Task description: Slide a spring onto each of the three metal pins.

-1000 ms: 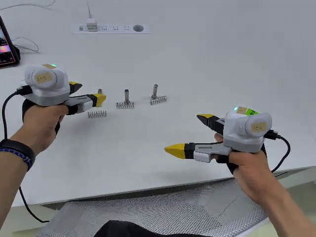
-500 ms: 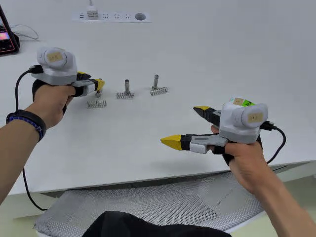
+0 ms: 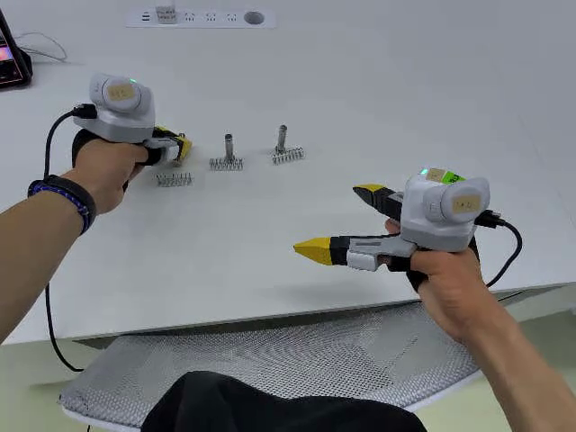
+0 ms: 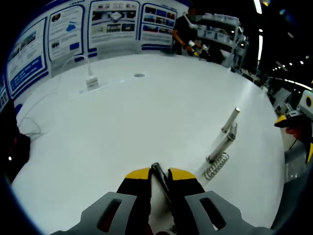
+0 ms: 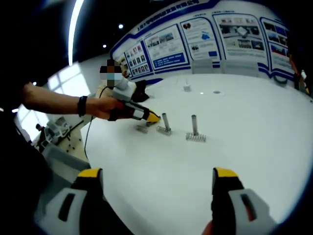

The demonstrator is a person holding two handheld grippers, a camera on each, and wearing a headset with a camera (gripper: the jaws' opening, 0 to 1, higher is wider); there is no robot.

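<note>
Even overhead light brightens the white table, shadows faint on it; 2 fisheye views bend, seemingly blurred, beyond it.

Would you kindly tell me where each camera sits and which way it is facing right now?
Head view: on the headset, looking down across the bench; the person's arms, left tongs and right tongs show.
Left gripper view: on the left tongs, low over the bench, looking along jaws shut on a pin.
Right gripper view: on the open right tongs, facing the left tongs and the arm holding them.
Shared: all three show the two free pins.
</note>
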